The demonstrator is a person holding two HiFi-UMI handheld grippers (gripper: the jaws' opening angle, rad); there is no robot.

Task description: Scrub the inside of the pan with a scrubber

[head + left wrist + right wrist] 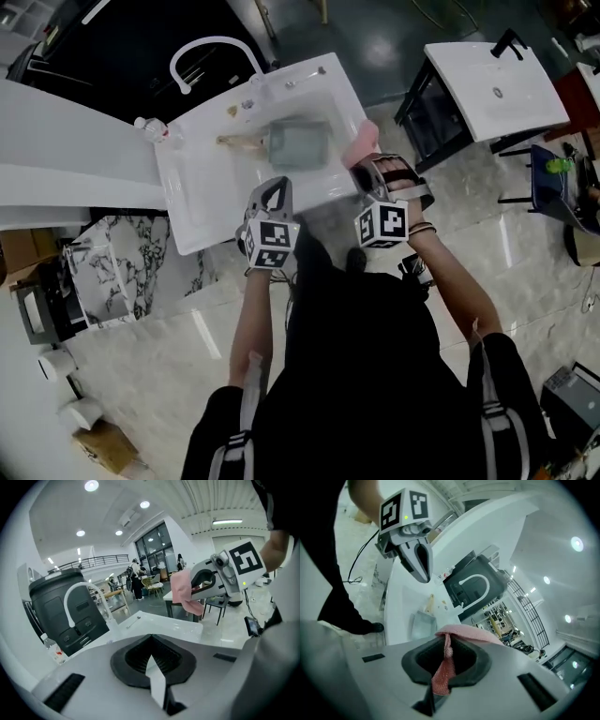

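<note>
Over the near edge of the white sink (202, 202), as I read my feeds, both tools hang clear of the work and touch neither basin nor pan. Item, one pan (298, 143): grey, squarish, lying inside the basin with its pale handle (232, 141) pointing toward the faucet side. It seems to lie open side up, which would leave the inside reachable from above, though blur keeps me from being sure. Item, one scrubber (443, 672): pink mesh, pinched by a corner in the right gripper (372, 169), whose claw is pressed onto it. The rest of the cloth flops free past the tips, which I judge leaves a loose pad to rub with. It is above the basin's right rim, near the pan but apart from it. Item, the left gripper (273, 192): claw pressed together on nothing. I take it that this hand is kept free to steady the handle once scrubbing starts. Item, one curved white faucet (202, 52) at the back of this basin. Item, one small bottle (155, 129) on the basin's far left corner. Item, a second white basin unit (492, 80) well apart at upper right, so two sinks in all. Count: two grippers, one pan, one scrubber, scrubbing not yet begun.
</note>
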